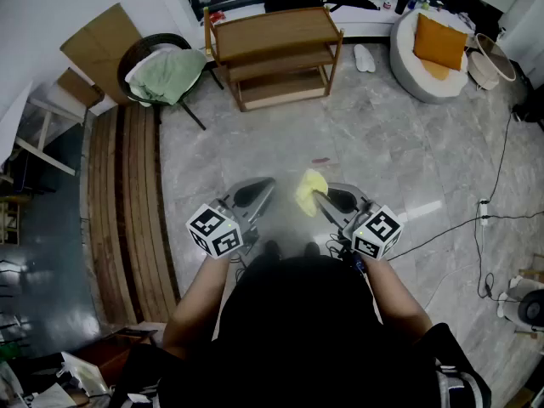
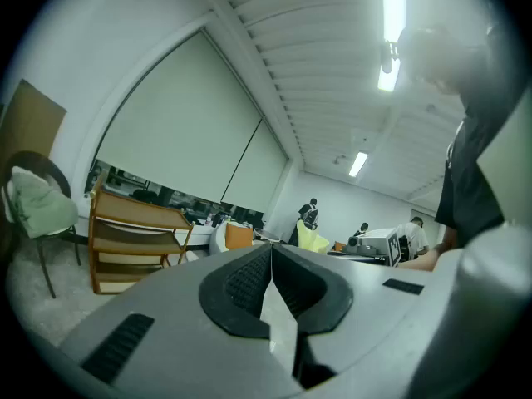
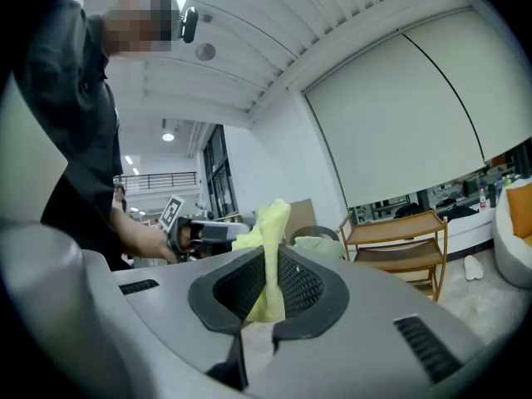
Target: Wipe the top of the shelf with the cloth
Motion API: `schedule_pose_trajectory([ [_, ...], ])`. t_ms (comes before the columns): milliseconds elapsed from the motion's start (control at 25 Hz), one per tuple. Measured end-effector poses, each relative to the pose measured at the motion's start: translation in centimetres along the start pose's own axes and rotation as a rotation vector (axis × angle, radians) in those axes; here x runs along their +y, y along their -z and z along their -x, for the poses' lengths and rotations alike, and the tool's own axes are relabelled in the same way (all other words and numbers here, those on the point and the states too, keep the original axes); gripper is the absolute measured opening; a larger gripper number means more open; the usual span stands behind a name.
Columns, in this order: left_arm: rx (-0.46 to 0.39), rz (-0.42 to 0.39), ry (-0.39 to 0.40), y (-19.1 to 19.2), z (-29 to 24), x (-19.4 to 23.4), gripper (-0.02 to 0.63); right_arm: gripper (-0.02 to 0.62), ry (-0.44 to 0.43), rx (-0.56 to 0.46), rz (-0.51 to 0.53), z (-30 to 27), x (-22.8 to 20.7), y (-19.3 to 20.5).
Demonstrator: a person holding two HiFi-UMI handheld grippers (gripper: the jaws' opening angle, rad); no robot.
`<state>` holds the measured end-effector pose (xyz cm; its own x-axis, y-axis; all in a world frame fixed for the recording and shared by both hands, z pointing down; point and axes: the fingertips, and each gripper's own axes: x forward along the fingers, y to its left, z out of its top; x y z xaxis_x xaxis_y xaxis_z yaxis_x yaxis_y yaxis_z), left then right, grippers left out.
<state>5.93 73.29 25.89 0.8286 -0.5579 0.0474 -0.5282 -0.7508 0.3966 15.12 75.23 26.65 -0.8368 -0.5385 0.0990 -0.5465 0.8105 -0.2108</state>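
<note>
While right hand-held gripper [image 1: 317, 195] pinches cloth [image 1: 307, 189] (yellow), left hand-held gripper [image 1: 265, 185] closed — shelf [image 1: 272, 31] beyond.

head view looks steeply down over the person [image 1: 297, 321]; both gripper views look forward along their fingers [image 2: 237, 285]; all three share the far shelf [image 1: 274, 32].

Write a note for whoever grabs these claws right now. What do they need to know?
Left claw: shut, holding nothing.
Right claw: shut on the yellow cloth, which sticks up from between its jaws.
Wooden shelf: across the floor ahead. Its top looks bare, and neither claw is near it.
Done: the cloth is in the claw.
Left: walk over to the shelf and wipe its top with the cloth.
</note>
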Motion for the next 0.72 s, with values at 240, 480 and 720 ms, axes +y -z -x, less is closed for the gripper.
schedule_pose_trajectory([
  [240, -0.030, 0.071, -0.027, -0.8, 5.3, 3.8, 0.012, 0.046, 0.019, -0.005, 0.036, -5.2, 2.3, -0.7],
  [480, -0.047, 0.069, -0.078, -2.0, 9.5, 9.0, 0.012, 0.046, 0.034, -0.018, 0.054, -11.3, 2.9, -1.4],
  [720, 0.016, 0.091, -0.093, -1.0, 11.1, 13.2, 0.012, 0.046, 0.117, 0.012, 0.056, -15.4, 2.1, -1.6],
])
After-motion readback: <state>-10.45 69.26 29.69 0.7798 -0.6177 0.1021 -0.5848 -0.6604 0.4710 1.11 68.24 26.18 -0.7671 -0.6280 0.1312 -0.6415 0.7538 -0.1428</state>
